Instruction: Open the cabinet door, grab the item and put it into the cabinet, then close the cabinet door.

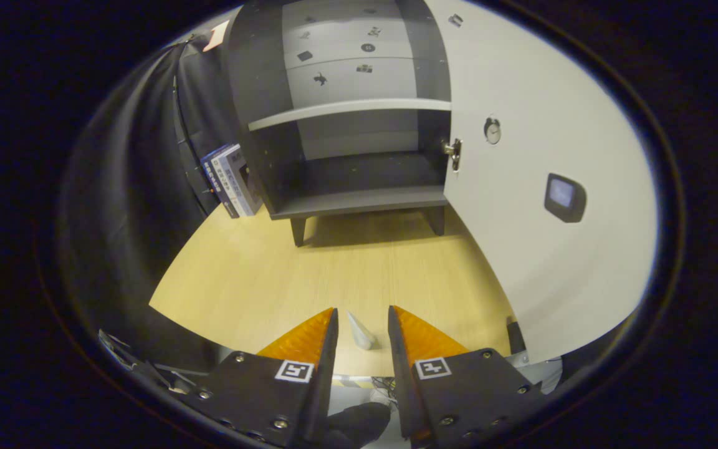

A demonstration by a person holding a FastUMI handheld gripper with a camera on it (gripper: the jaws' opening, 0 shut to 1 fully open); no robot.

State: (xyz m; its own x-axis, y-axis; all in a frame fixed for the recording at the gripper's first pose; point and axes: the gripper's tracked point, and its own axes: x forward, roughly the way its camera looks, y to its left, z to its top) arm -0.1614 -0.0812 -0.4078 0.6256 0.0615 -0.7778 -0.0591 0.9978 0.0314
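Note:
A dark grey cabinet (359,199) stands on short legs at the far side of the wooden table (259,280). Its white door (521,249) is swung wide open to the right, so the lower compartment and the shelf (346,112) above it both show with nothing on them. A small pale wedge-shaped item (362,332) lies on the table near its front edge, between my fingers. My gripper (363,327) is open, with a gap between the item and each finger.
Books (231,181) lean against the cabinet's left side. A round knob (492,131) and a dark square tag (564,197) sit on the open door, which reaches along the table's right side. Black cloth hangs at the left.

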